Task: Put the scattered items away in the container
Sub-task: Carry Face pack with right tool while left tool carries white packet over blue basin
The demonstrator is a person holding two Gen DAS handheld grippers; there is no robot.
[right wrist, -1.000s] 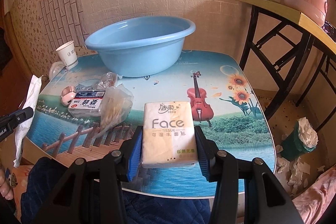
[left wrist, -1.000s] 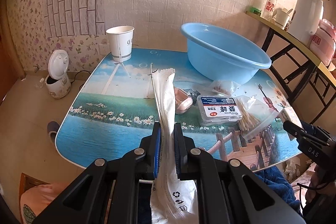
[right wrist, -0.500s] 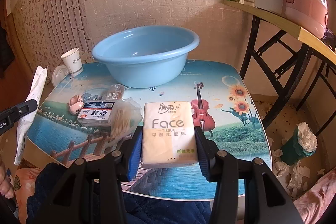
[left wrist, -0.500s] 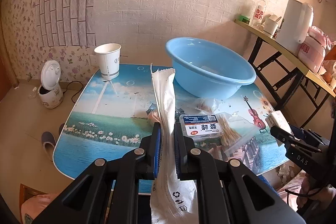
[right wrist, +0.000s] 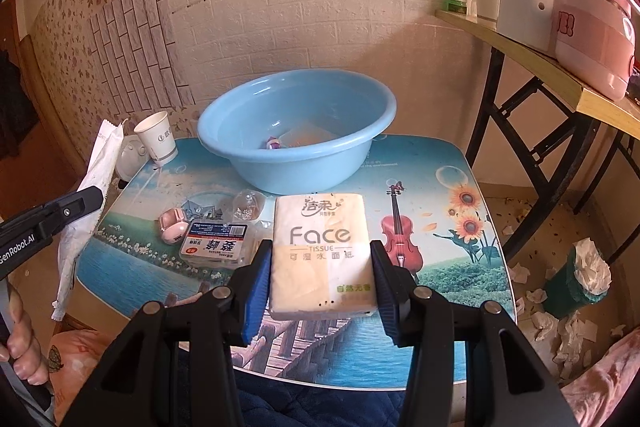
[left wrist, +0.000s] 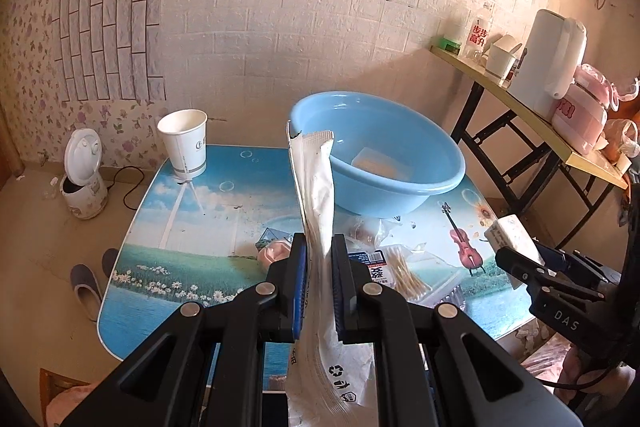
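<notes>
My left gripper point(left wrist: 319, 251) is shut on a long white plastic packet point(left wrist: 316, 187), held upright above the table's near edge; it also shows in the right wrist view point(right wrist: 94, 179). My right gripper point(right wrist: 320, 263) is shut on a pale yellow "Face" tissue pack point(right wrist: 320, 251), held above the table front. The blue basin point(right wrist: 296, 131) stands at the back of the table and holds a flat pack and a small item. A pink round case point(right wrist: 173, 227), a clear toothpick box point(right wrist: 214, 245) and a cotton swab bag point(left wrist: 404, 267) lie in front of the basin.
A paper cup point(left wrist: 185, 143) stands at the table's back left corner. A side shelf point(right wrist: 532, 55) with a kettle and a pink cooker stands to the right. A small rice cooker point(left wrist: 82, 179) and slippers sit on the floor left. A bin and paper scraps point(right wrist: 572, 287) lie right.
Both grippers have risen and pulled back with their loads; the basin's inside now shows in both views. The grips are unchanged.
</notes>
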